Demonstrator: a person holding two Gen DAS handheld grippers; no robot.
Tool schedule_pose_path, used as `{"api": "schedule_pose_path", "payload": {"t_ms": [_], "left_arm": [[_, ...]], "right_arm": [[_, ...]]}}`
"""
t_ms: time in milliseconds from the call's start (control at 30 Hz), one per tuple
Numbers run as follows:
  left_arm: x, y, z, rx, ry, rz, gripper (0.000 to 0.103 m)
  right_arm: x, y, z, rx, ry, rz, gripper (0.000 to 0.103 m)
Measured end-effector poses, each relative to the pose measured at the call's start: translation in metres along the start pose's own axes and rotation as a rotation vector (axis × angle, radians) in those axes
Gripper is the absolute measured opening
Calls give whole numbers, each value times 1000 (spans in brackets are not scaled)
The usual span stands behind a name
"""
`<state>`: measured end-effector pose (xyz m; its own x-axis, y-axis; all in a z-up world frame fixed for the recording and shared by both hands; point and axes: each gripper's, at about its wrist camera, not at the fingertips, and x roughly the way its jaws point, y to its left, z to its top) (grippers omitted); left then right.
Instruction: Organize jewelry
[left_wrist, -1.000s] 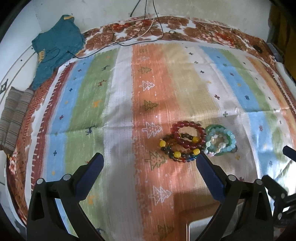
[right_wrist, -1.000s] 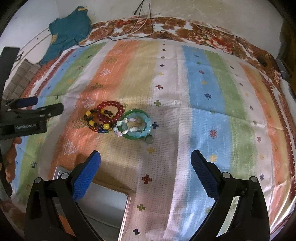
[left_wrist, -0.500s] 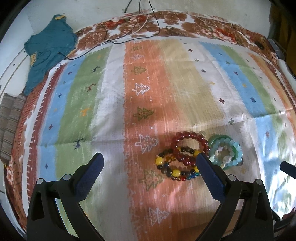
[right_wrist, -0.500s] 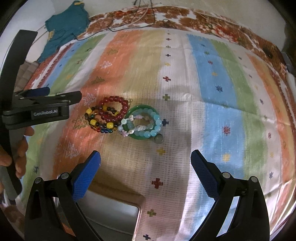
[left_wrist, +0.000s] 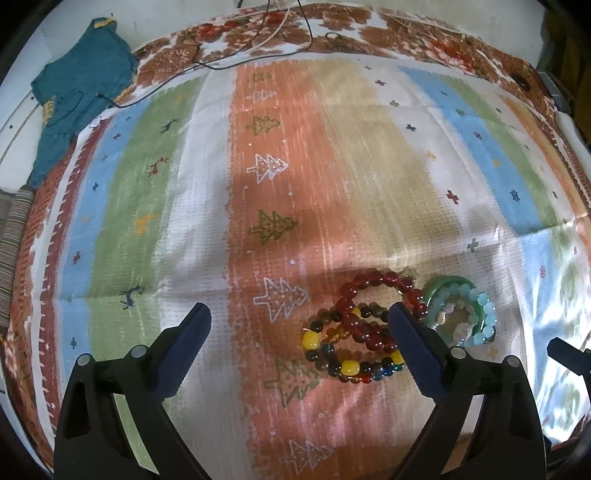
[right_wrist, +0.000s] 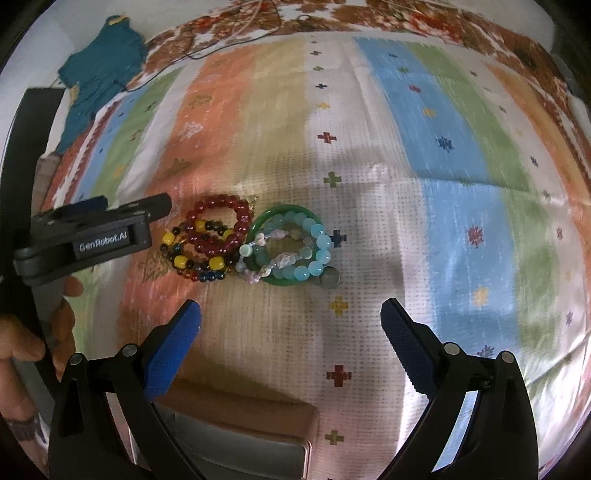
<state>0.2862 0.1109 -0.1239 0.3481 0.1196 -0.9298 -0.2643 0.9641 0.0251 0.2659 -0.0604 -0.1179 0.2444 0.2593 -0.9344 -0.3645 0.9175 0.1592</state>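
A small heap of bracelets lies on a striped cloth (left_wrist: 332, 184), nearer its near edge than its far one, where the orange stripe meets the white. The red bracelet (left_wrist: 373, 291) of glossy dark-red beads overlaps the mixed bracelet (left_wrist: 347, 363), a strand of dark, amber and blue beads with a few big yellow ones. Touching them on the right is a green bangle (right_wrist: 284, 243) with pale turquoise and pinkish bead strands piled across it, and a small grey disc (right_wrist: 330, 277) lies at its near right edge.

The left gripper (left_wrist: 299, 332) hangs low over the cloth with its jaws spread wide and nothing between them; its right finger (left_wrist: 413, 343) covers part of the red and mixed bracelets, though whether it touches them cannot be told. The right gripper (right_wrist: 290, 332) is likewise wide open and empty, its tips just short of the heap, the bangle lying ahead between them.

Only the right wrist view shows the left gripper from the side, just beside the red bracelet, with the left hand (right_wrist: 33, 332) gripping its handle, and a metal tray (right_wrist: 251, 443) with a tan rim at the cloth's near edge. Only the left wrist view shows the right gripper's tip (left_wrist: 565, 350) at far right. A teal garment (left_wrist: 77, 96) lies off the cloth's far left corner, with black cables (left_wrist: 258, 40) along the far edge.
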Motion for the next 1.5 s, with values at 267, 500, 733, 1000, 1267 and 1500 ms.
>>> {"api": "schedule_pose_path", "payload": {"t_ms": [267, 500, 733, 1000, 1267, 1500], "left_arm": [[12, 1, 5, 5, 24, -12, 88], [26, 2, 7, 5, 65, -29, 77], [35, 2, 8, 20, 82, -57, 68], [43, -12, 11, 83, 84, -48, 62], [49, -17, 8, 121, 93, -51, 58], [56, -7, 12, 81, 102, -74, 47]], "right_arm": [[9, 0, 8, 56, 14, 11, 98], [17, 4, 15, 83, 26, 17, 98], [29, 7, 22, 105, 43, 2, 89], [41, 8, 26, 146, 65, -9, 79], [54, 13, 30, 140, 85, -53, 60], [56, 12, 30, 144, 90, -86, 50]]}}
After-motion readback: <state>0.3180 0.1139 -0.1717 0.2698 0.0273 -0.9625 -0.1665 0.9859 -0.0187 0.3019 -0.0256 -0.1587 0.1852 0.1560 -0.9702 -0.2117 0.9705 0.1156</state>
